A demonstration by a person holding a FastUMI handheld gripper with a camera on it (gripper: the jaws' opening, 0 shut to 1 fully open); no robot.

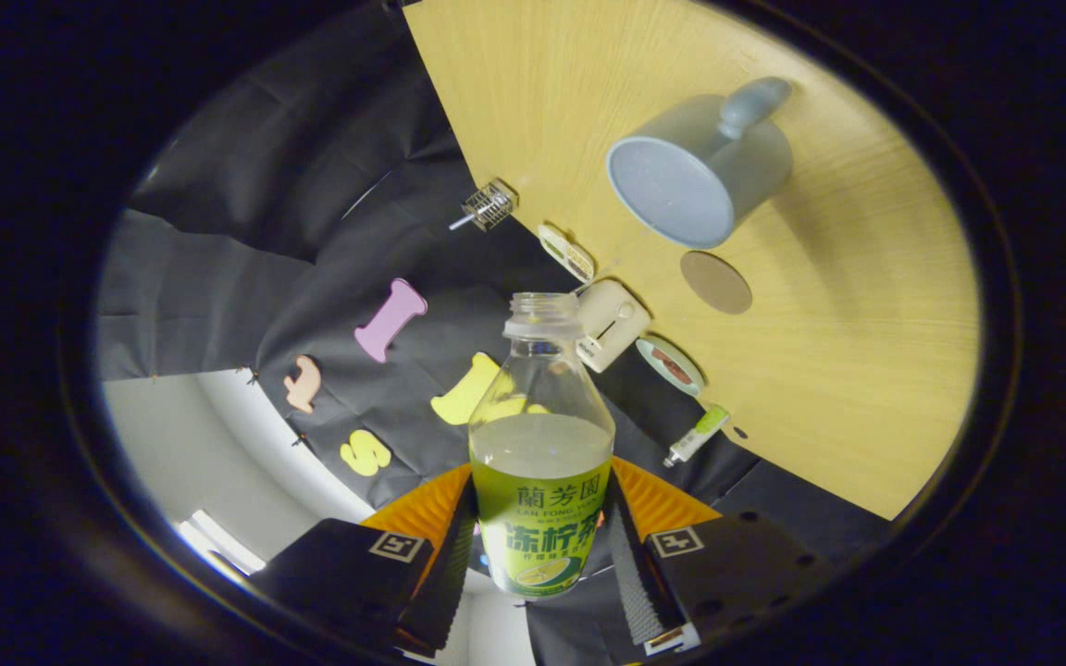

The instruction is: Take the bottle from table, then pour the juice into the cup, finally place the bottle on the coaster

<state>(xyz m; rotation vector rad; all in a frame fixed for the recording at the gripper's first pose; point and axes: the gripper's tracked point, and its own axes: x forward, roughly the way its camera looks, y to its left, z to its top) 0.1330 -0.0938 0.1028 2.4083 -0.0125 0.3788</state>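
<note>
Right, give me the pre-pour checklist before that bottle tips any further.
1. Grip: gripper shut on the clear plastic juice bottle with the green label, a finger on each side: ok.
2. Cap: off, bottle mouth open: ok.
3. Juice: level sits above the label: ok.
4. Grey handled cup: on the wooden table, looks empty, opening facing the camera: ok.
5. Mouth over cup: the bottle mouth is well short of the cup's rim: not ok.
6. Round brown coaster: bare, beside the cup: ok.
</note>
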